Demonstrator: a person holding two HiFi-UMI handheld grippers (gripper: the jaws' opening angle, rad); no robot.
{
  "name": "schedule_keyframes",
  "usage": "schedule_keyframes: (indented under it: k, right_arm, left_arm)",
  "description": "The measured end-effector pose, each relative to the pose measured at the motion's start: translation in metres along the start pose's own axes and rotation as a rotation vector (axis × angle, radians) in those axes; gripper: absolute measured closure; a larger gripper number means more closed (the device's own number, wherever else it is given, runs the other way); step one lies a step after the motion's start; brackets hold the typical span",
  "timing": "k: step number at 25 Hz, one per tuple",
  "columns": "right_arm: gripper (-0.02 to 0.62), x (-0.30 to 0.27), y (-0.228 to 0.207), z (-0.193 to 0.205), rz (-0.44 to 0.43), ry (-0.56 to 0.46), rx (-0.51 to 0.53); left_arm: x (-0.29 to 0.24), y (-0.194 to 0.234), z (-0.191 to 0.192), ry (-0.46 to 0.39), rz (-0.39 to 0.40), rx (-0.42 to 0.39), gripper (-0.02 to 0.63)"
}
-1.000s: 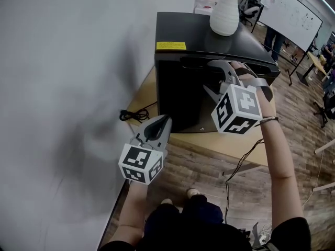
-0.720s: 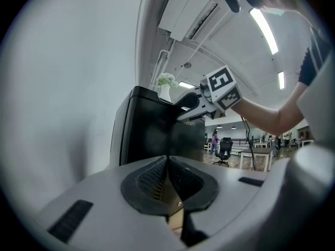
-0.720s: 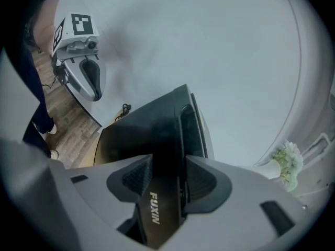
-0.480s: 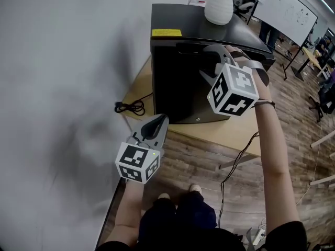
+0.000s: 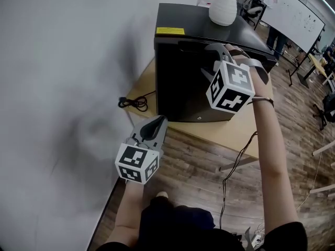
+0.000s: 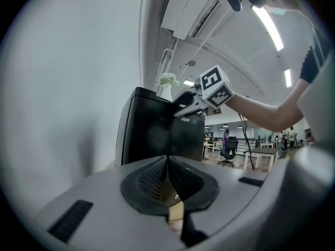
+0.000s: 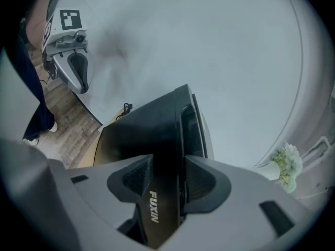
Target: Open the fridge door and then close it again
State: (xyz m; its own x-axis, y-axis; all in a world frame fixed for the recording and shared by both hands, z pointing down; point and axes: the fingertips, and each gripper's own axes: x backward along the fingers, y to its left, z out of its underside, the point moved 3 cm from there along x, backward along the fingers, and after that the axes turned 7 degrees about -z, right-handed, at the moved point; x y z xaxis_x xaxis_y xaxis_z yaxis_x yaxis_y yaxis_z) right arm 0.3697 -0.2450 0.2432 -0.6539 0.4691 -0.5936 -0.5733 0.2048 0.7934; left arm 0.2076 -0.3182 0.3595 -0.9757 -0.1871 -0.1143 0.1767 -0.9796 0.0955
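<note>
Head view: boxy, seemingly glossy black fridge point(image 5: 178, 82)

We find the fridge point(image 5: 183, 82) standing on the table point(image 5: 230, 135), the wall point(image 5: 63, 88) at its left; the vase point(image 5: 224, 4) sits on the fridge's top, toward the back; a cable point(image 5: 133, 103) lies left of the fridge, by the wall.
</note>
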Motion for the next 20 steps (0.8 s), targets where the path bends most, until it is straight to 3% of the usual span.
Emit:
schedule_keyframes:
  k: [9, 16, 20]
  right_arm:
    - [0.426, 0.004, 0.002, 0.0, -0.013, 0.056, 0.01]
    - [0.422, 0.061, 0.039, -0.001, -0.034, -0.053, 0.079]
    - [0.419, 0.076, 0.051, 0.001, -0.029, -0.059, 0.103]
  left_arm:
    - [0.013, -0.015, -0.001, -0.002, -0.029, 0.01, 0.594]
    - [0.029, -0.027, 0.002, 0.01, -0.038, 0.013, 0.594]
    - [0.04, -0.045, 0.01, 0.03, -0.028, 0.017, 0.594]
